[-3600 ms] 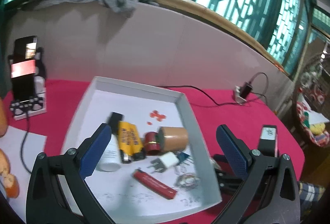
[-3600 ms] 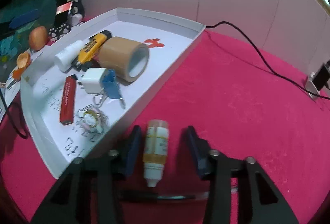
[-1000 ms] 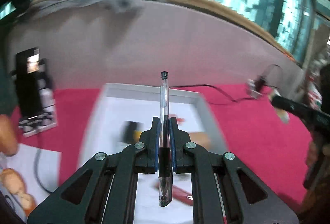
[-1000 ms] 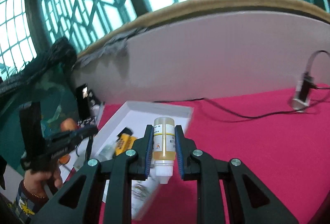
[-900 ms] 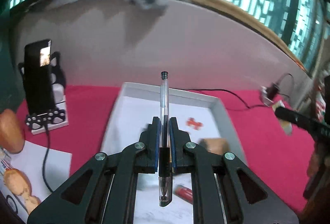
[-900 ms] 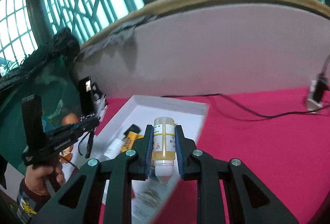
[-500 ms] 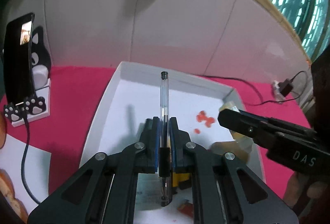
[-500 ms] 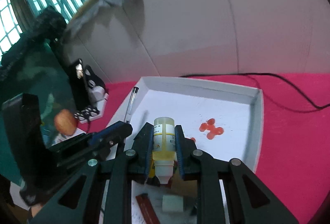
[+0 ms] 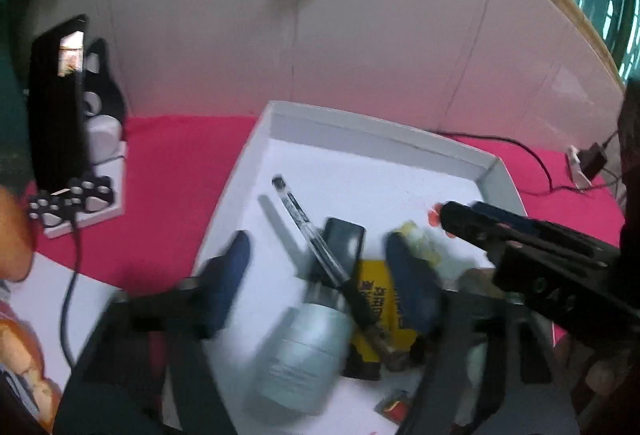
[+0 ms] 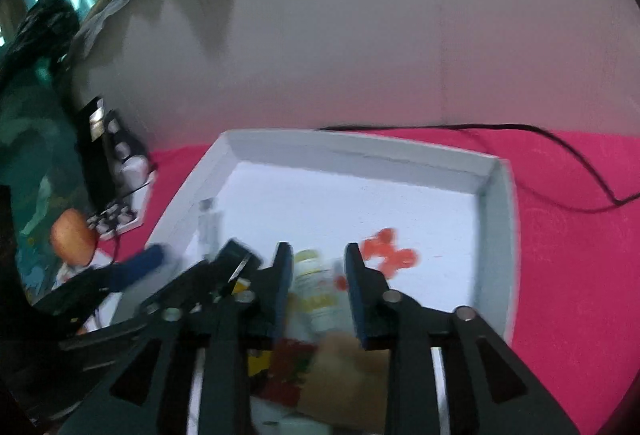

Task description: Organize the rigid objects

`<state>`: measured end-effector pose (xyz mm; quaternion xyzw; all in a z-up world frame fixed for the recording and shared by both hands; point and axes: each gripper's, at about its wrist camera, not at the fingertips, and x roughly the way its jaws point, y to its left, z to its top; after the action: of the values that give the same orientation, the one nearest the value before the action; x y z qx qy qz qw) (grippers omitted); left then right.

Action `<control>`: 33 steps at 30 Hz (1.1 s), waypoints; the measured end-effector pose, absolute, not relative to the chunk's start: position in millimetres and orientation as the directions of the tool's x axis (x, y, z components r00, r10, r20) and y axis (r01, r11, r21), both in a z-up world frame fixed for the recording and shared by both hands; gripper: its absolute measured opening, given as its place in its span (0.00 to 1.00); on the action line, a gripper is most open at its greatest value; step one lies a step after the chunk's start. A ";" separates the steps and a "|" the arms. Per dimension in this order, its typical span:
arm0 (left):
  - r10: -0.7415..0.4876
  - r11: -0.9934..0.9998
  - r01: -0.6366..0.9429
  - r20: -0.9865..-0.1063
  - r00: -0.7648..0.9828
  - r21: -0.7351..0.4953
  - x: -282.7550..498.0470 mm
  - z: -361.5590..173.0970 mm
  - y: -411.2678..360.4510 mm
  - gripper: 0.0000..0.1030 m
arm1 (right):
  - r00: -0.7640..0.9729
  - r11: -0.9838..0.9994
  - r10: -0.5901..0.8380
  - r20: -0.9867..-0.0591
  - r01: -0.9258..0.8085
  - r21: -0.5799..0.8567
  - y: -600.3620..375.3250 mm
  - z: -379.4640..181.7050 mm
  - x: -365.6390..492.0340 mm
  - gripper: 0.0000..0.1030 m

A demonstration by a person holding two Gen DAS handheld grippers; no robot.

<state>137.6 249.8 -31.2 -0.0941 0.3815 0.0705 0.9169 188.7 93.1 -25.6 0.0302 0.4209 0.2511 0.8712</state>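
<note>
Both grippers hang over the white tray (image 9: 360,133). My left gripper (image 9: 322,271) has its jaws opening; the clear pen (image 9: 304,231) has left them and lies slanted across a black lighter (image 9: 346,241) and a white bottle (image 9: 304,351), touching neither pad. My right gripper (image 10: 319,275) comes in from the right, jaws opening. The small yellow dropper bottle (image 10: 314,285) is blurred between its fingers with a gap on the right side. A yellow lighter (image 9: 374,295) and a brown tape roll (image 10: 352,363) lie below.
A phone on a paw-print stand (image 9: 60,103) stands left of the tray on the red cloth. A black cable (image 10: 560,139) and charger (image 9: 588,163) run at the right. An orange fruit (image 10: 72,235) sits far left. A pale wall panel rises behind.
Both grippers were shut on their loads half a second ago; both now stand apart. The pen has dropped into the tray, and the dropper bottle is slipping loose. The right gripper has come lower.
</note>
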 end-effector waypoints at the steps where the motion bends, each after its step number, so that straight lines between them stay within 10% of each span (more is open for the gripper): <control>1: 0.057 0.970 -0.208 -0.705 0.707 -0.129 133.7 -29.4 252.4 0.81 | 0.529 0.878 0.458 -0.714 -0.394 0.272 85.7 -25.5 189.0 0.64; 3: 0.062 0.964 -0.224 -0.692 0.719 -0.146 126.1 -25.7 256.1 0.85 | 0.546 0.880 0.465 -0.697 -0.369 0.298 73.5 -24.5 187.9 0.84; 15: 0.100 0.965 -0.225 -0.610 0.786 -0.133 79.8 7.7 237.3 0.86 | 0.683 0.883 0.469 -0.559 -0.364 0.296 24.2 23.5 136.8 1.00; 33: 0.022 0.988 -0.104 -0.572 0.820 -0.112 23.7 61.5 160.6 0.86 | 0.817 0.913 0.394 -0.422 -0.295 0.280 -39.6 76.7 65.3 1.00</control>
<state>23.7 160.6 61.5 -0.0691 0.2980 0.0330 0.9515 65.3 -39.6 76.7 0.1015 0.2419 0.1817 0.9477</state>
